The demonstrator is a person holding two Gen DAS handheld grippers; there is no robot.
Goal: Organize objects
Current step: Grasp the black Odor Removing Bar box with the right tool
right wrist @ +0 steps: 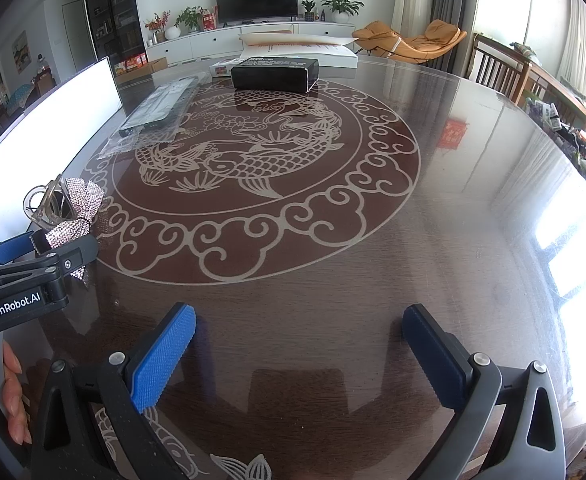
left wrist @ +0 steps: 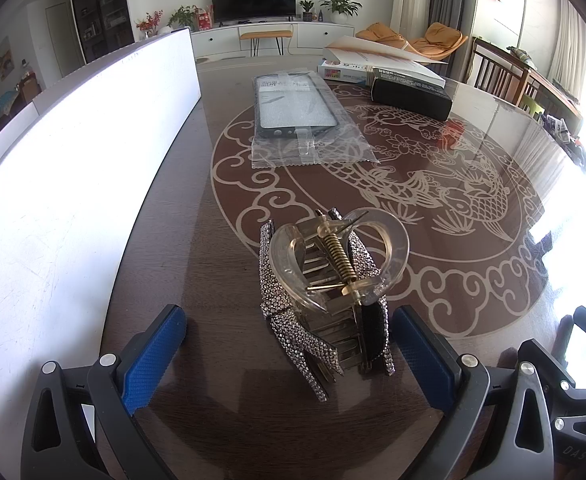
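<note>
Both jaws stand wide: your left gripper (left wrist: 289,360) straddles the hair claw (left wrist: 325,292) near the table's (right wrist: 373,240) left edge; your right gripper (right wrist: 299,360) hovers level, holding nothing.

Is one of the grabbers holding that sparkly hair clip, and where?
No. The left gripper is open around the hair clip, pads apart from it. The right gripper is open with nothing between its fingers.

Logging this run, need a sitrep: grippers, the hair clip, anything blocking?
Left gripper open, straddling the rhinestone hair clip, pads not touching. Right gripper open, empty over bare table. Bagged phone case and black box farther off, not blocking.
</note>
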